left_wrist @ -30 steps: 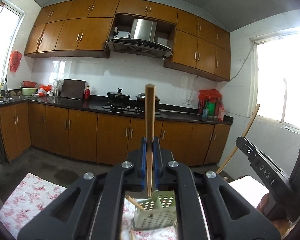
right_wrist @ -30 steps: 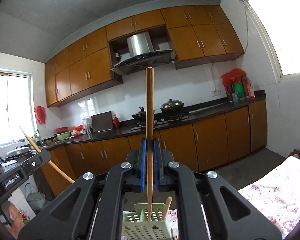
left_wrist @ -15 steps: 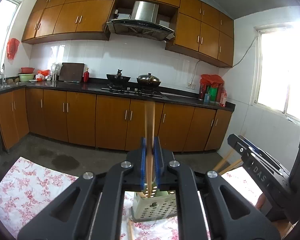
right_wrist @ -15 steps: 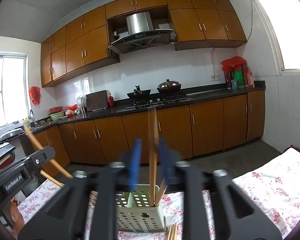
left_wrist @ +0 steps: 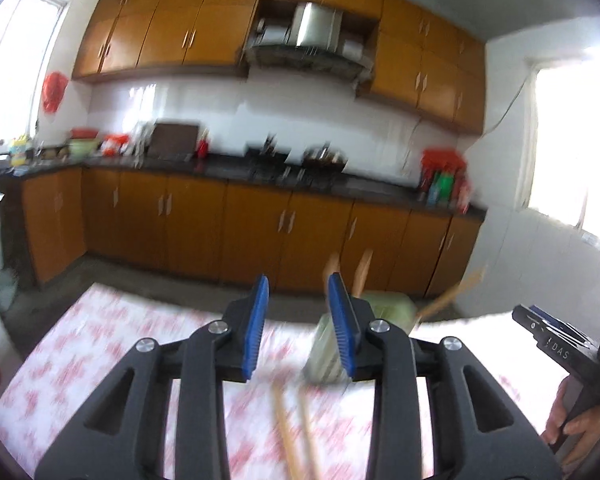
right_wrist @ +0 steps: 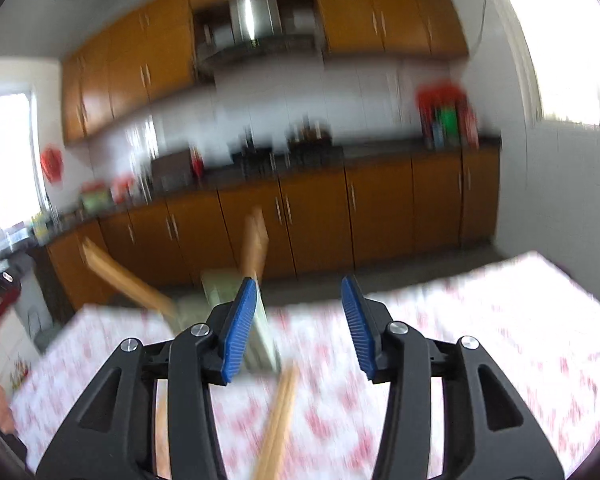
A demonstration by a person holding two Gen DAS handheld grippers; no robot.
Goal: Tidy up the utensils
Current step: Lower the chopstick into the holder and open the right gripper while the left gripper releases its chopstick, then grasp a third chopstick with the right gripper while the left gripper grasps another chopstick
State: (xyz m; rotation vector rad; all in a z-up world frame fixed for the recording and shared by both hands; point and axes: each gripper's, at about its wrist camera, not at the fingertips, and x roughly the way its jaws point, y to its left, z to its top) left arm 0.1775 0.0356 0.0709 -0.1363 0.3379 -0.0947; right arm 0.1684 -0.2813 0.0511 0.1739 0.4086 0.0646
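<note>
Left gripper (left_wrist: 298,322): jaws opening, nothing seen between blue pads; right gripper (right_wrist: 298,322): jaws opening, gap empty

Loose chopsticks (right_wrist: 278,420) laid flat on floral tablecloth (right_wrist: 480,340) just ahead of grippers, long axis running away from camera, slightly slanted

Beyond, green perforated holder (left_wrist: 384,312) stood on cloth; chopsticks in holder (right_wrist: 256,240) pointed upward, some leaned outward; blurred

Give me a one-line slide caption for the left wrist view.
Left gripper opening with nothing between its pads, above chopsticks on the floral tablecloth, green utensil holder just beyond.
</note>
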